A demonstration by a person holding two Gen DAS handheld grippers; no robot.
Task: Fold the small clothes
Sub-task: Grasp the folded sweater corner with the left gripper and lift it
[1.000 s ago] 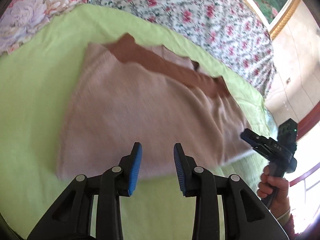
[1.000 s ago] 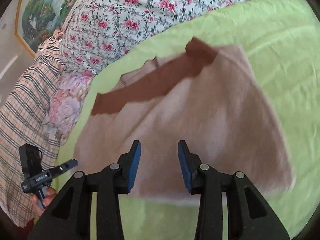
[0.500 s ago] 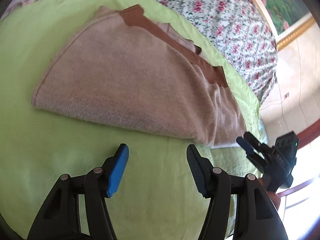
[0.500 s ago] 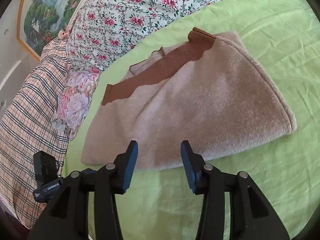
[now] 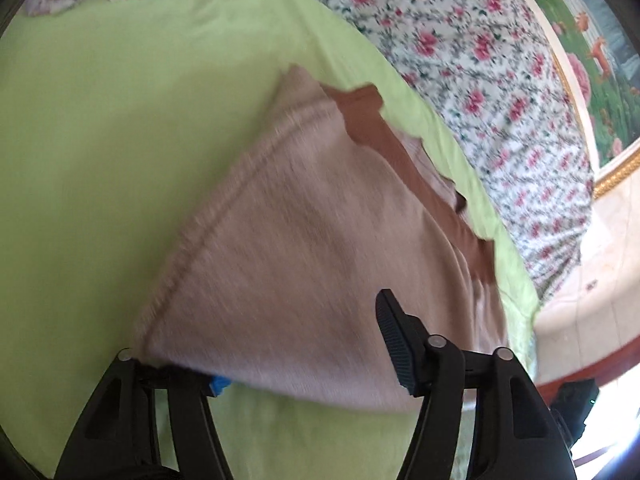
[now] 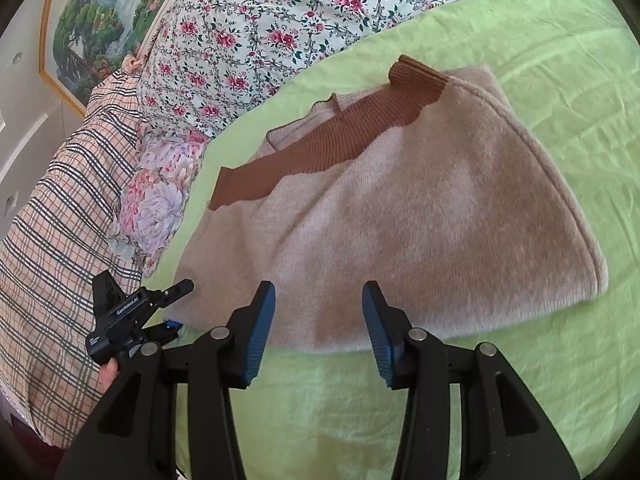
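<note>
While the folded beige sweater (image 6: pixel 400 216) lies flat on the green sheet (image 6: pixel 560 80), its brown ribbed collar (image 6: pixel 332 148) runs toward 11 o'clock. Right gripper (image 6: pixel 318 332) hovers at the near hem, fingers spread wide, nothing between them. Left gripper (image 5: pixel 296 344) straddles the sweater's (image 5: pixel 304 240) near corner: fingers wide apart, one blue pad slipped under the cloth, the other above it; view blurred. From the right wrist it (image 6: pixel 172 304) sits at 8 o'clock by the sweater's corner. Floral quilt (image 6: pixel 260 28) crowds 12 o'clock, plaid blanket (image 6: pixel 44 240) 9 o'clock, framed painting (image 6: pixel 104 4) beyond.
</note>
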